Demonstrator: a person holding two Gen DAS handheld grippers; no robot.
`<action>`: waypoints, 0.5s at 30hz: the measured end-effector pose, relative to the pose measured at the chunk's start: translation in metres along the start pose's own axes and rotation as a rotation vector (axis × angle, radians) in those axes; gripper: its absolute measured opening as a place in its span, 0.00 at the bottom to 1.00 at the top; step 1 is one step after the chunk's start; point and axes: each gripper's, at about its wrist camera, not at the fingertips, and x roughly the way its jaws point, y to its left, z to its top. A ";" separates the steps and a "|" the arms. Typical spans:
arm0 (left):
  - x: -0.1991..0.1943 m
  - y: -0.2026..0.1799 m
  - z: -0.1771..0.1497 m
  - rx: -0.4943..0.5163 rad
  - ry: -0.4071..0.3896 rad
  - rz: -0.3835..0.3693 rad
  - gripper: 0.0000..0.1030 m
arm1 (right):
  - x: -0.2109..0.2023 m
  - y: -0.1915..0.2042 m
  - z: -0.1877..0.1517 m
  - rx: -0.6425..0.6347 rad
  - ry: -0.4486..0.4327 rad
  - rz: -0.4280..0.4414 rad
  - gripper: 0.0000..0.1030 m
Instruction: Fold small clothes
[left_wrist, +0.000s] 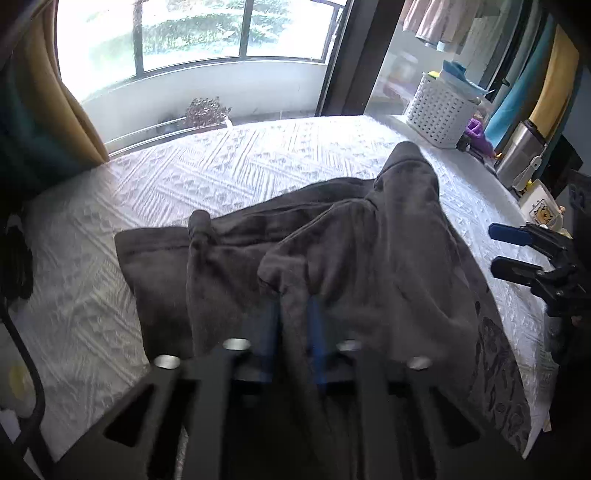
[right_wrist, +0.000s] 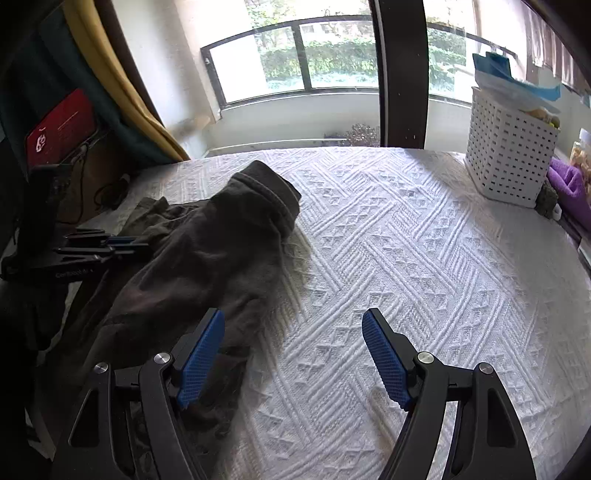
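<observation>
The left gripper (left_wrist: 291, 321) angles steeply down at the near edge, its blue pads clenched on a raised fold of the dark grey garment (left_wrist: 332, 236). The garment lies crumpled on the white quilted bedspread (right_wrist: 406, 258), left of centre. The right gripper (right_wrist: 293, 354) hovers released above bare bedspread just right of the garment. Only the right wrist view shows the garment's far cuff; only the left shows its printed near-right corner.
</observation>
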 end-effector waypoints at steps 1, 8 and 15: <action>-0.005 -0.001 0.001 -0.002 -0.021 0.003 0.05 | 0.002 -0.001 0.001 0.002 0.004 0.001 0.76; -0.052 0.008 0.013 -0.033 -0.206 0.107 0.04 | 0.014 0.003 0.002 -0.010 0.019 0.004 0.76; -0.026 0.029 0.000 -0.062 -0.096 0.208 0.04 | 0.031 0.004 0.003 -0.014 0.029 -0.018 0.76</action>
